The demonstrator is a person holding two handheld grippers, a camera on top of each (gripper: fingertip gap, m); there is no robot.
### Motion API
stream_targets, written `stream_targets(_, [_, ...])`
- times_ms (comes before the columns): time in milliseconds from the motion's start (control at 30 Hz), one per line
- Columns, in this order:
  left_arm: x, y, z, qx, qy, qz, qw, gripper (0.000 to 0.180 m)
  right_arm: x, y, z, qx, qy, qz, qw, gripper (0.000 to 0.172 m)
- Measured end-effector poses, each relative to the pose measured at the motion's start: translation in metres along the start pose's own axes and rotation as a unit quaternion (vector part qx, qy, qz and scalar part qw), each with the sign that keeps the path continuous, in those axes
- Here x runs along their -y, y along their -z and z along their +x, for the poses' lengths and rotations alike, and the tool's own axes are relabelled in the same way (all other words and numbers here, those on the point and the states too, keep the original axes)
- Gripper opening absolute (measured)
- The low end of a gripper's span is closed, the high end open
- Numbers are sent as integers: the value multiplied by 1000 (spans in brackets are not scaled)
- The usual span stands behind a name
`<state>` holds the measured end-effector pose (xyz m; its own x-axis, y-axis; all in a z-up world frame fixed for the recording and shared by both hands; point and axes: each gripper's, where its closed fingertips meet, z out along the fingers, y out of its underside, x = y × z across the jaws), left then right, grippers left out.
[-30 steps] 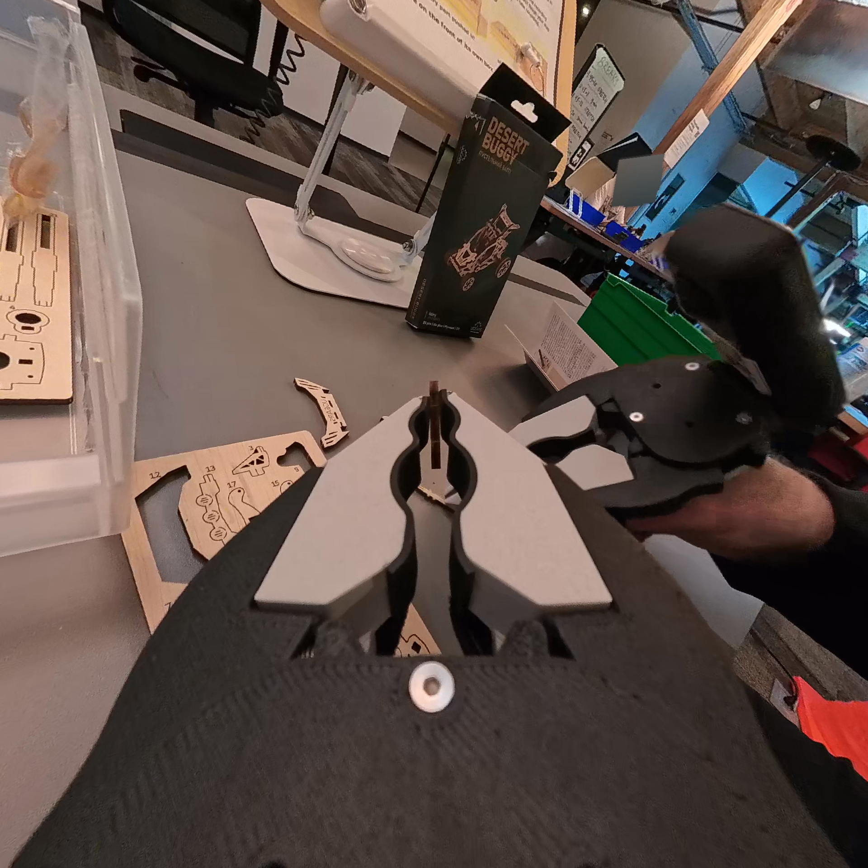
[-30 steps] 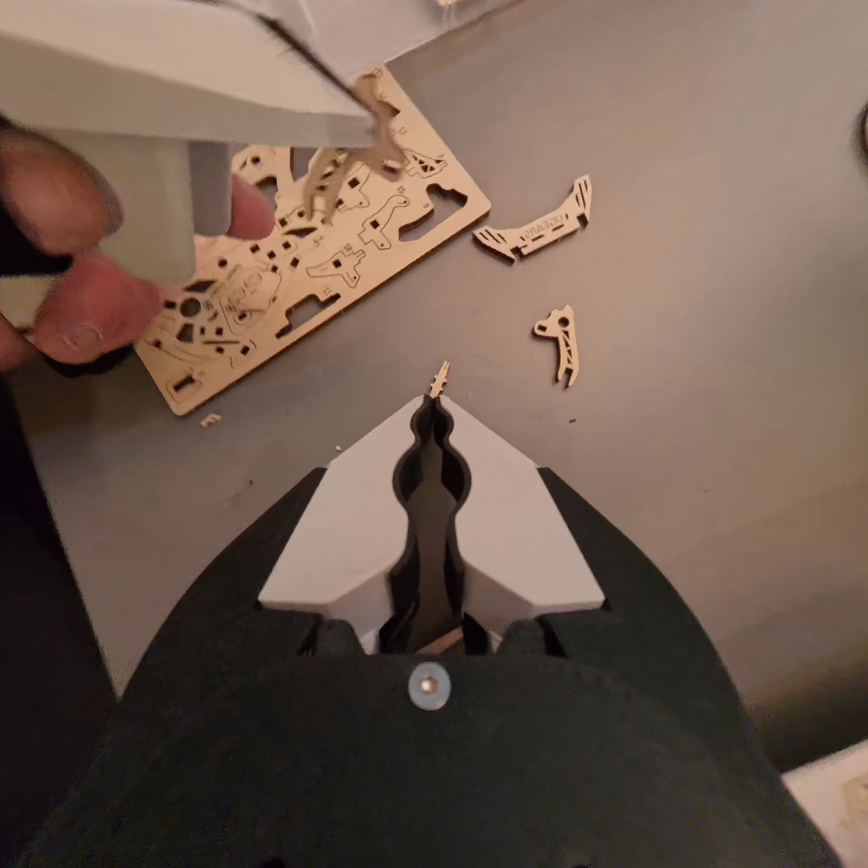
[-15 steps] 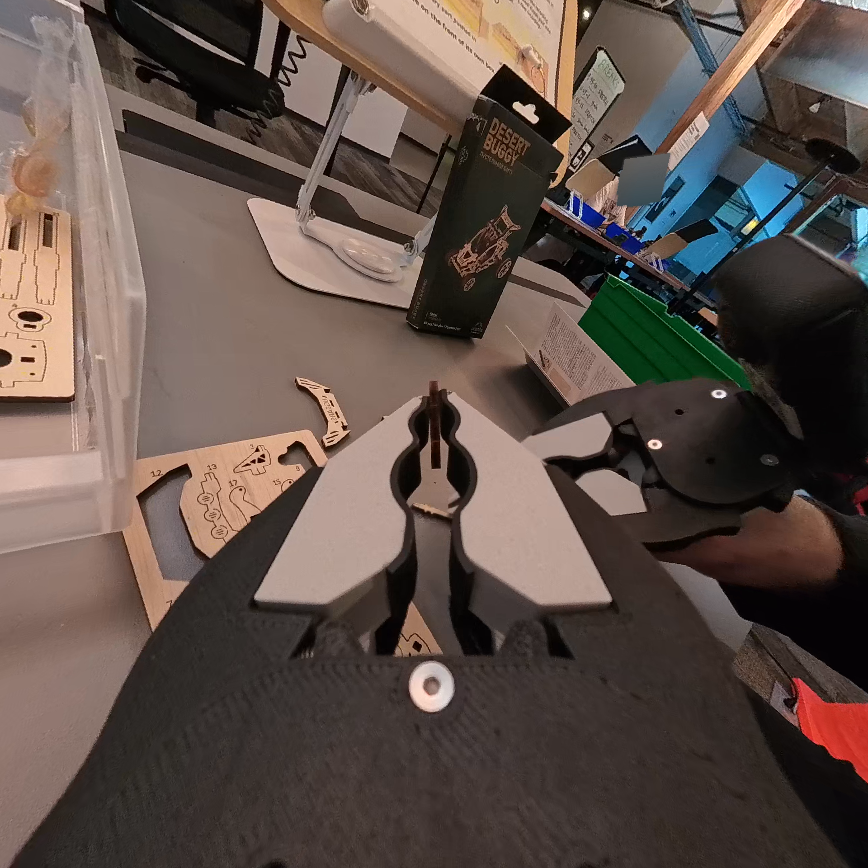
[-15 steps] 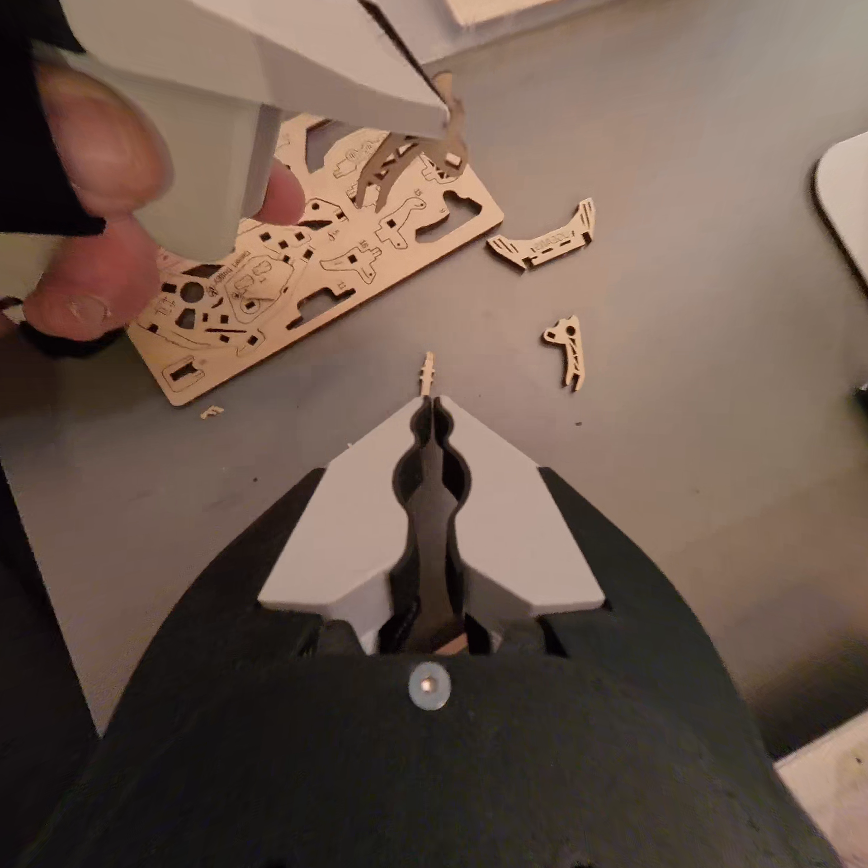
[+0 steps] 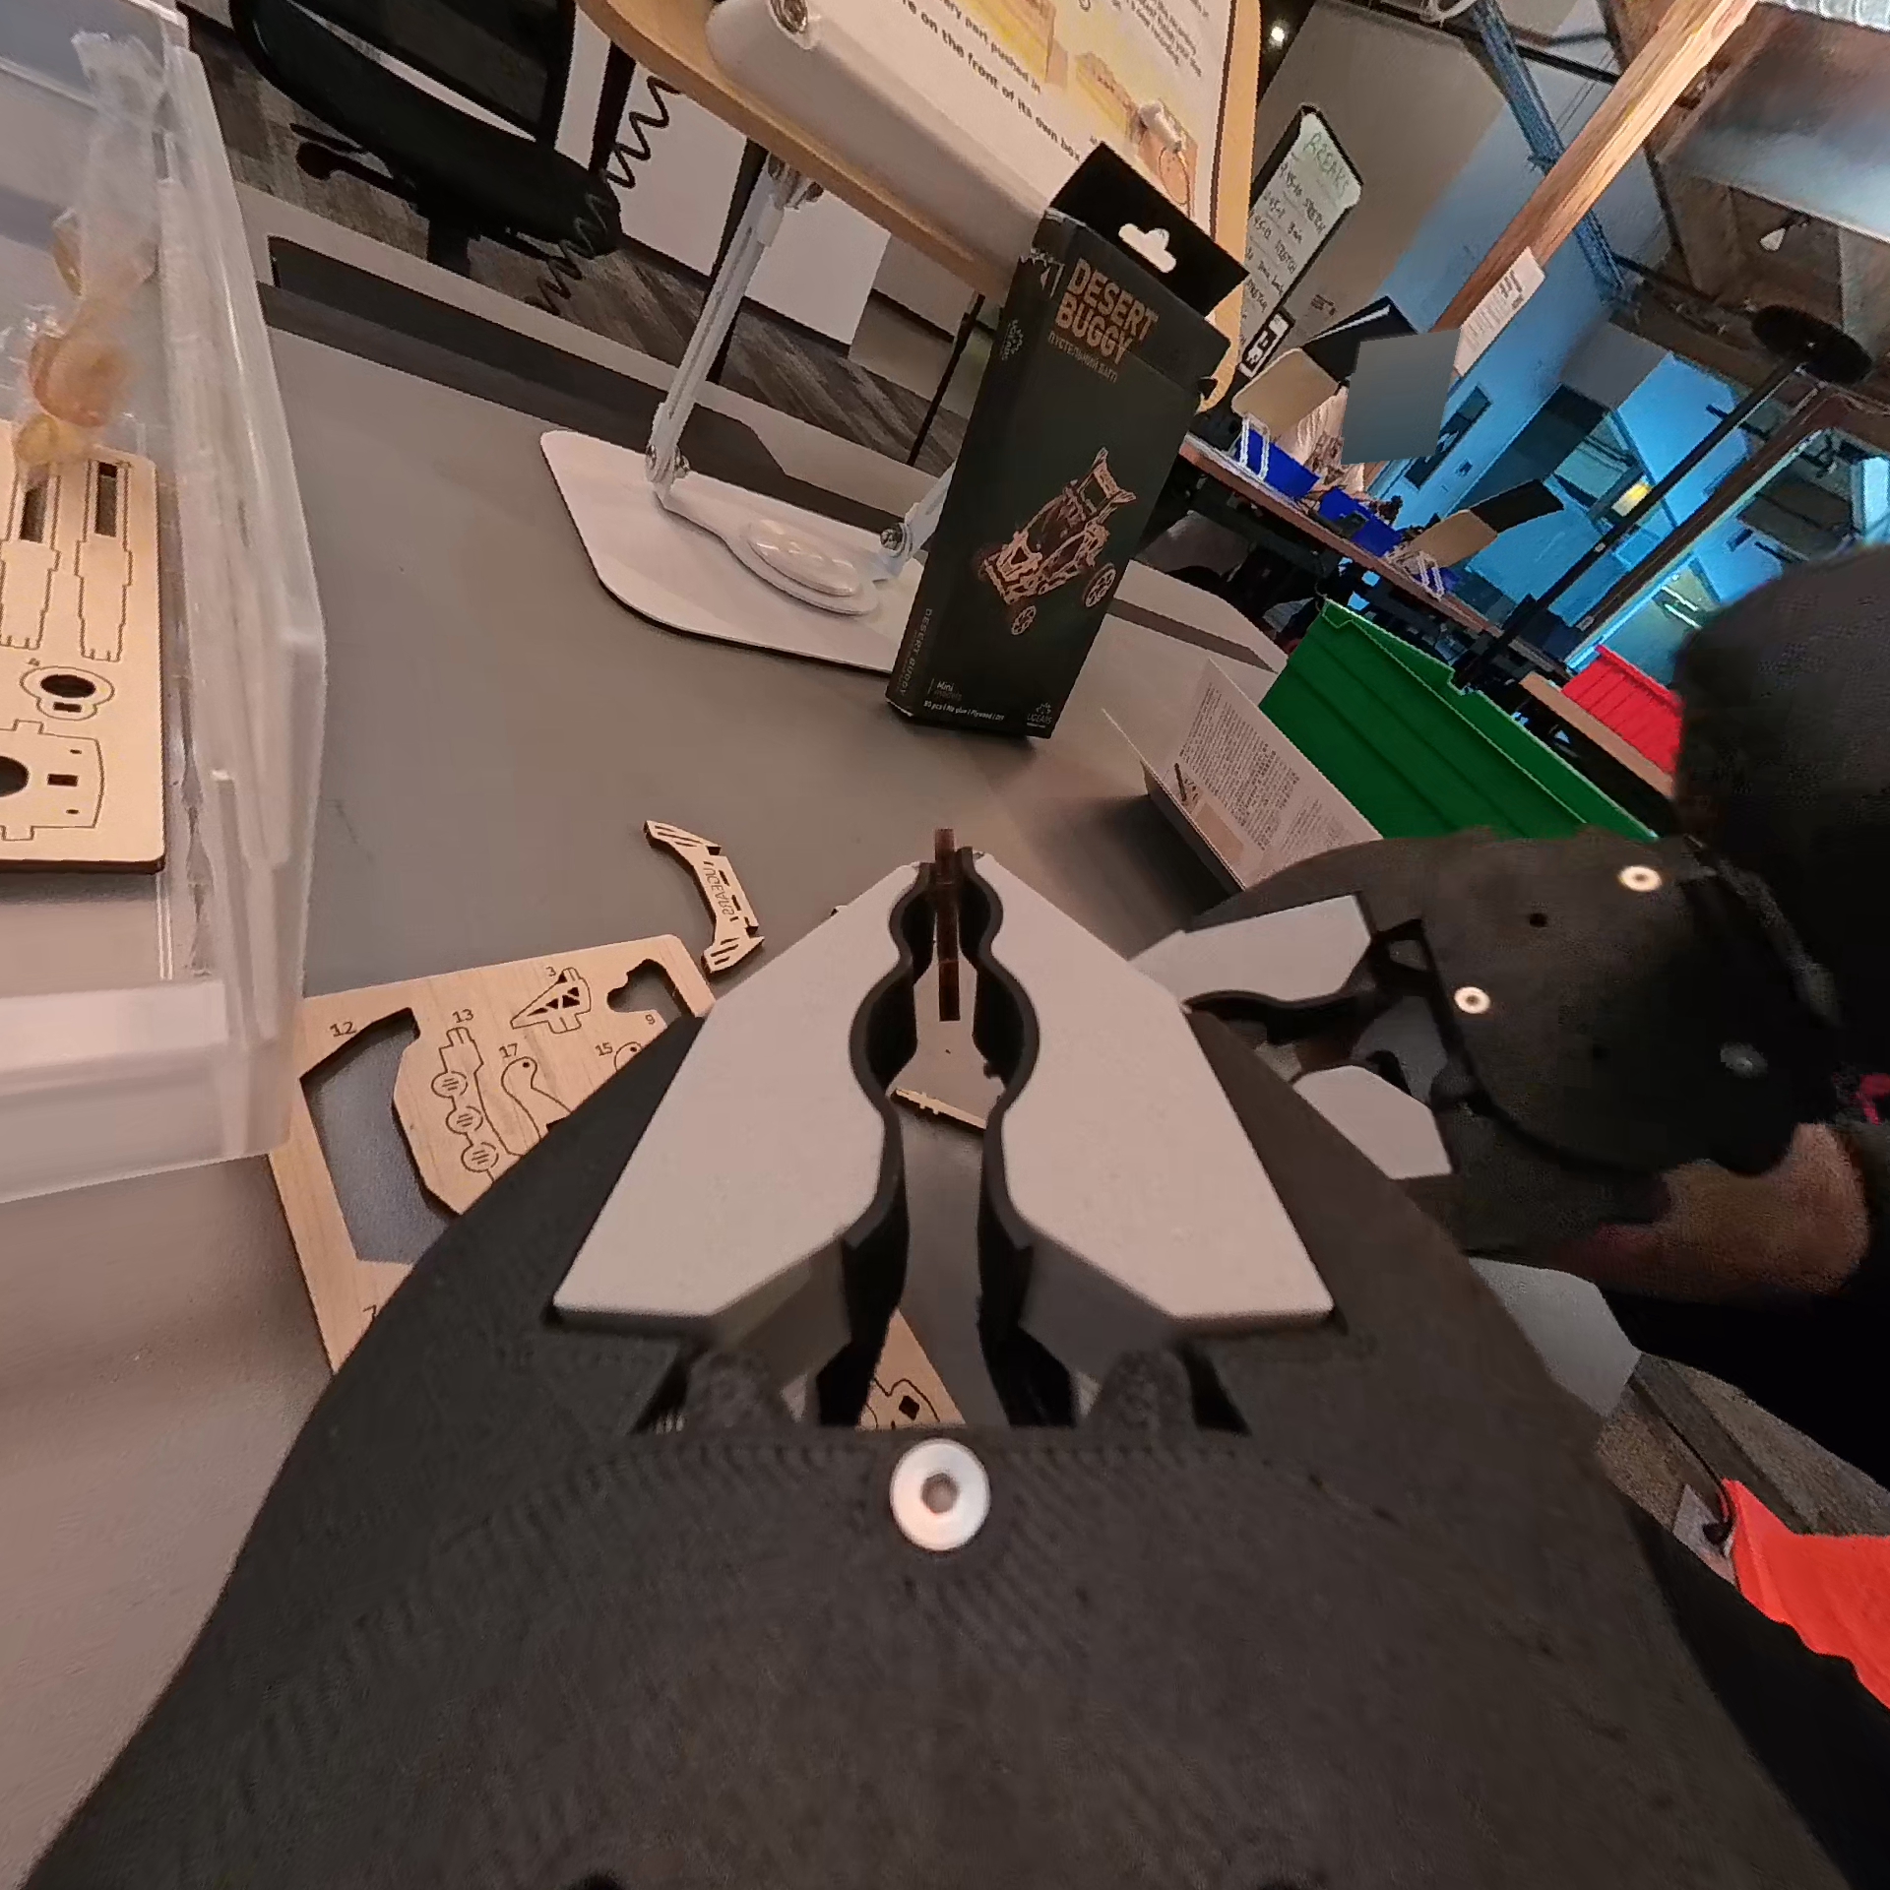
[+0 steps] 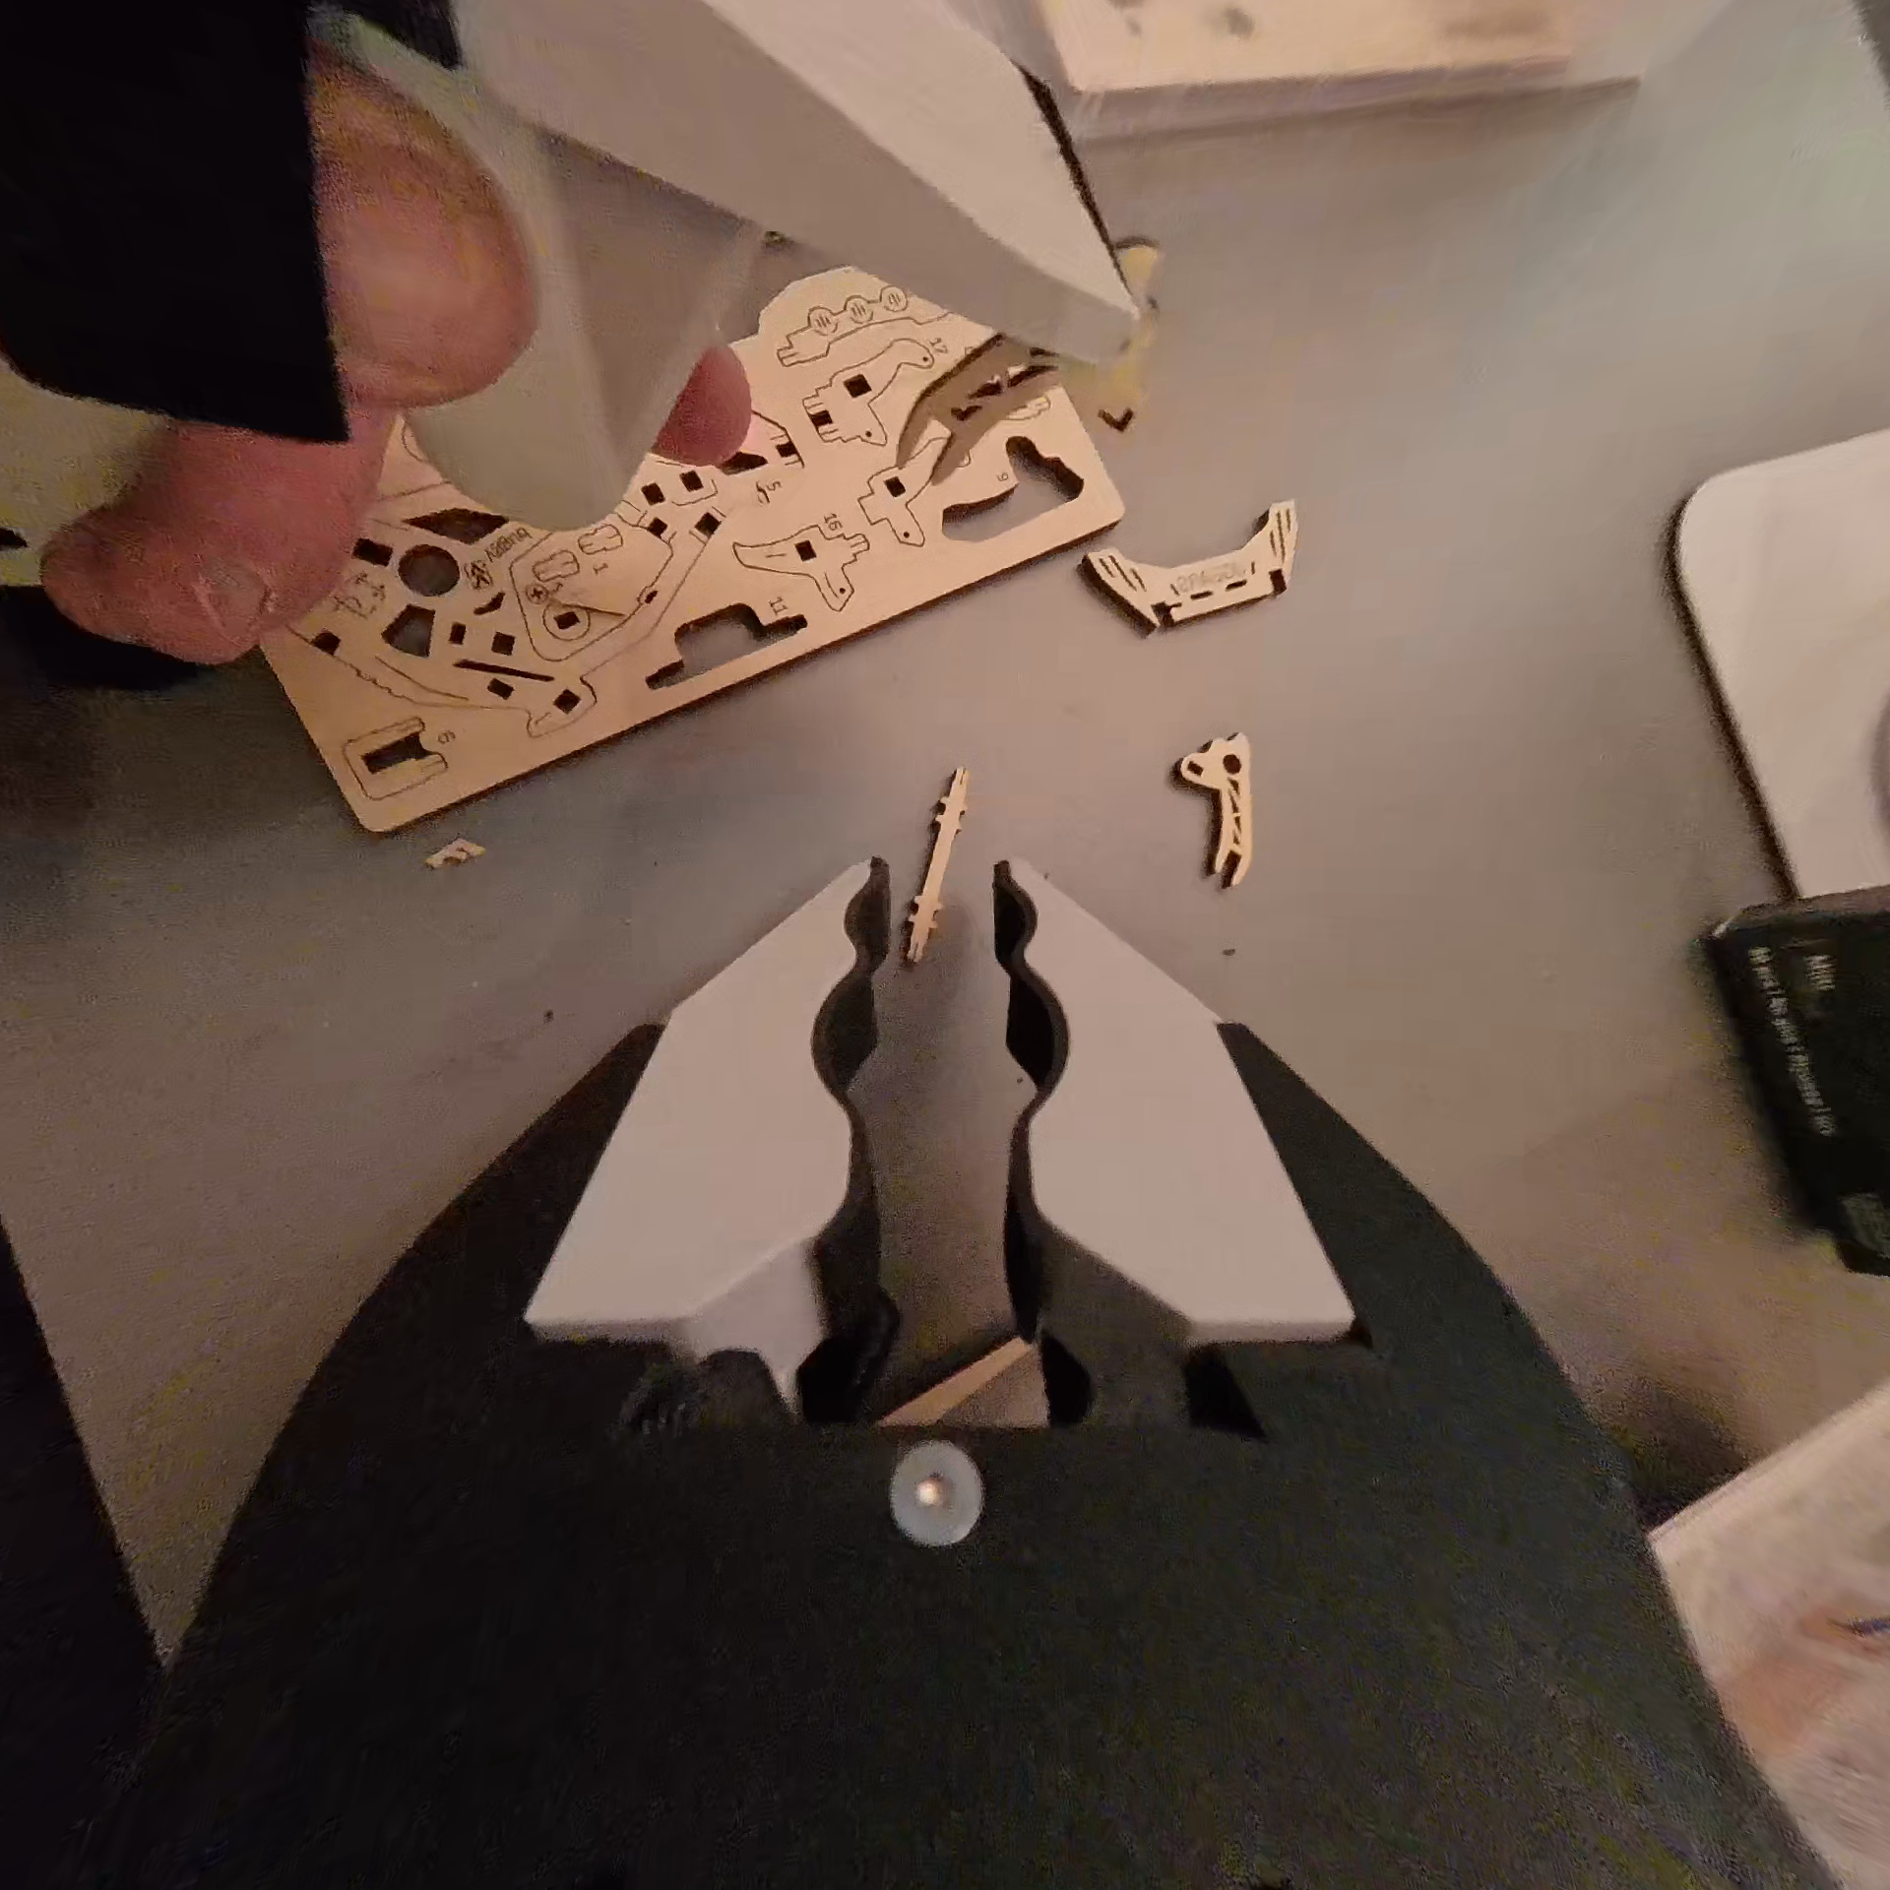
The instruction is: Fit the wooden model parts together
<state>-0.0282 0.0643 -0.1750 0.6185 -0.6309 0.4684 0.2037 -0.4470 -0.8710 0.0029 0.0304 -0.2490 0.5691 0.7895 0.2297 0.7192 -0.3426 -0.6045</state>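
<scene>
Wooden parts are judged light, thin and brittle: one is pinched edge-on in the left gripper (image 5: 943, 880); a notched strip (image 6: 936, 867) lies mid-table between the spread right gripper (image 6: 939, 880), best taken by its long edges

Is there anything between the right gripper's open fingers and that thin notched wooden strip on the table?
Nothing visible. The thin strip lies flat on the grey table right at the right gripper's open fingertips, its near end between them, untouched. The other loose pieces lie off to the side.
</scene>
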Motion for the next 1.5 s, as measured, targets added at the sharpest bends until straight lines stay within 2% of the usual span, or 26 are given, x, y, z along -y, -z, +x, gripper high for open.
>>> stream_targets(100, [0, 0, 0, 0, 1, 0, 1000, 1, -3, -6, -4, 31, -46, -2, 998, 13])
stream_targets(133, [0, 0, 0, 0, 1, 0, 1000, 1, -2, -7, -4, 37, -58, -1, 998, 1])
stream_targets(233, [0, 0, 0, 0, 1, 0, 1000, 1, -2, -7, 5, 17, -64, -4, 998, 1])
stream_targets(333, [0, 0, -1, 0, 2, 1, 1000, 1, 0, 0, 15, -59, 85, -20, 994, 0])
stream_targets(433, [1, 0, -1, -1, 3, 1, 1000, 1, -5, 0, 13, -103, 235, -58, 965, 0])
stream_targets(533, [1, 0, -1, -1, 4, 2, 1000, 1, -10, -1, 6, -109, 302, -70, 944, 1])
stream_targets(667, [1, 0, -1, -1, 3, 2, 1000, 1, -11, 1, -3, -96, 337, -74, 934, 1])
stream_targets(800, [0, 0, -1, 0, 1, 0, 1000, 1, -13, 5, -10, -62, 319, -72, 943, 1])
stream_targets(1000, [0, 0, 0, 0, 0, 0, 1000, 1, -14, 12, -25, 13, 239, -56, 969, 6])
stream_targets(1133, [0, 0, 0, 0, 0, 0, 1000, 1, -17, 13, -27, 7, 257, -60, 964, 3])
stream_targets(1267, [0, 0, 0, 0, -1, 0, 1000, 1, -18, 15, -36, 40, 217, -59, 973, 0])
stream_targets(1300, [0, 0, 0, 0, -1, 0, 1000, 1, -16, 15, -34, 43, 197, -55, 978, 1])
stream_targets(1400, [0, 0, 0, -1, 0, 0, 1000, 1, -11, 12, -25, 43, 145, -35, 988, 19])
stream_targets(1433, [0, 0, 0, -1, -1, 0, 1000, 1, -10, 10, -23, 43, 142, -29, 989, 18])
stream_targets(1500, [0, -1, 0, -1, -2, 0, 1000, 1, -9, 6, -22, 42, 139, -20, 989, 4])
